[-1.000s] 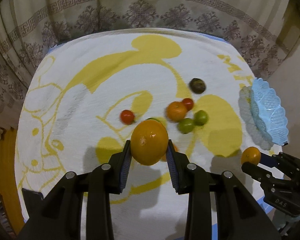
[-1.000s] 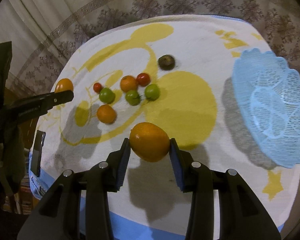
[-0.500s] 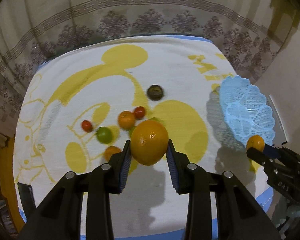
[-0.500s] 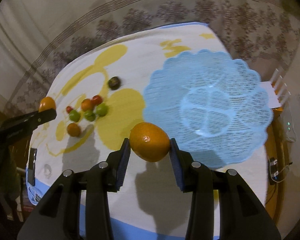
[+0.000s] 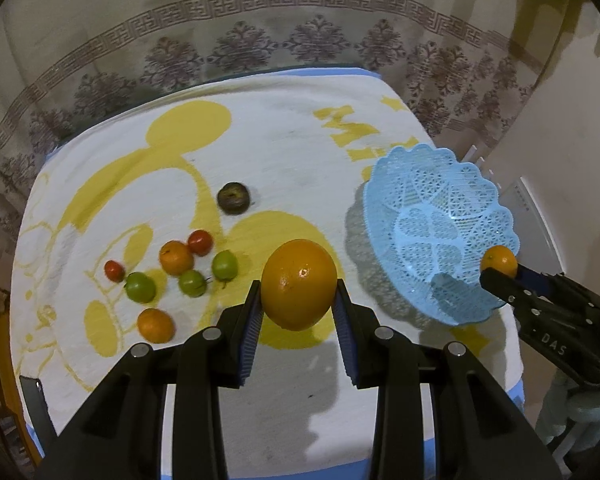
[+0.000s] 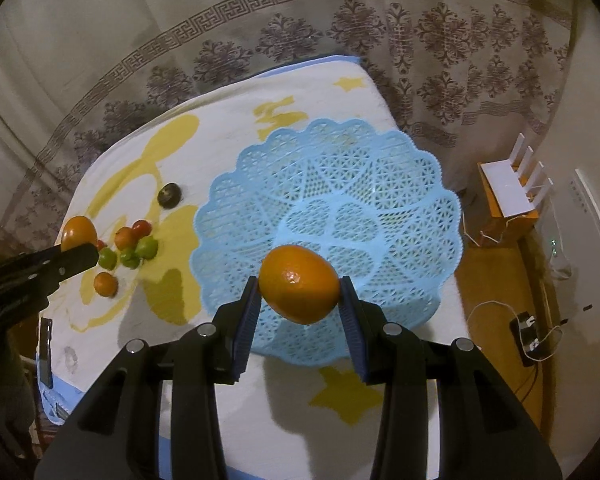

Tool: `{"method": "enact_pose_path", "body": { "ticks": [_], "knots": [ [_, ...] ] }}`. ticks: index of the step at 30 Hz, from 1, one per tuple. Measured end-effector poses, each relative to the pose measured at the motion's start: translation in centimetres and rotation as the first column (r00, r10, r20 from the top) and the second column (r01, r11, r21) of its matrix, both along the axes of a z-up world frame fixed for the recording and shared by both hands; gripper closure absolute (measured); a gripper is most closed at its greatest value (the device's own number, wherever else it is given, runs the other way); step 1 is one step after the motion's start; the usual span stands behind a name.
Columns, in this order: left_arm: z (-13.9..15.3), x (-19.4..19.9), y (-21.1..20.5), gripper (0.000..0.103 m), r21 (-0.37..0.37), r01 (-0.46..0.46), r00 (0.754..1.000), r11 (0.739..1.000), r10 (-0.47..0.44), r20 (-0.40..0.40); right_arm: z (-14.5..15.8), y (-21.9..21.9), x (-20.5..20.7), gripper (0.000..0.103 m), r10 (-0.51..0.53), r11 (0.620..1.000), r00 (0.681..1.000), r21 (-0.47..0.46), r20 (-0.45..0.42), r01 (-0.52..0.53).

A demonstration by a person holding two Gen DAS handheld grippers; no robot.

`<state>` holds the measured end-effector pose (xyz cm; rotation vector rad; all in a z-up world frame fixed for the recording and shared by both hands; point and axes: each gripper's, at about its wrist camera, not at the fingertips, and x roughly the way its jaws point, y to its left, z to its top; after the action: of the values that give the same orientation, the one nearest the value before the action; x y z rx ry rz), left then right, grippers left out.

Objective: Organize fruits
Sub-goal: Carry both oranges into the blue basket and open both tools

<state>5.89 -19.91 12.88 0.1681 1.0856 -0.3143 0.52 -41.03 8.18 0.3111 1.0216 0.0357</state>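
My left gripper [image 5: 298,312] is shut on a large orange [image 5: 299,283], held above the cloth left of the blue lattice basket [image 5: 428,184]. My right gripper [image 6: 299,312] is shut on another orange [image 6: 299,289], held over the near part of the basket [image 6: 340,152]. That orange also shows in the left wrist view [image 5: 499,261] at the basket's right rim. Loose fruits lie on the cloth: green ones [image 5: 140,287], red ones [image 5: 200,242], small oranges [image 5: 155,325] and a dark fruit [image 5: 233,198].
The table carries a white and yellow cartoon cloth [image 5: 284,152]. A patterned curtain [image 5: 260,40] hangs behind. A white router [image 6: 512,188] and cables [image 6: 532,344] lie on the floor to the right of the table.
Both grippers have swung right with their oranges. The right one went from over the cloth to over the basket. The left one has drawn nearer to the basket.
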Motion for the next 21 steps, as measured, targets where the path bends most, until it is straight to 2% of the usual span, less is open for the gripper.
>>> {"method": "enact_pose_path", "body": {
  "ticks": [21],
  "knots": [
    [-1.4,1.6,-6.9,0.068,-0.021,0.108,0.994,0.994,-0.108,-0.03,-1.3,-3.3,1.4,0.062,-0.039,0.999,0.999,-0.025,-0.017,0.039]
  ]
}}
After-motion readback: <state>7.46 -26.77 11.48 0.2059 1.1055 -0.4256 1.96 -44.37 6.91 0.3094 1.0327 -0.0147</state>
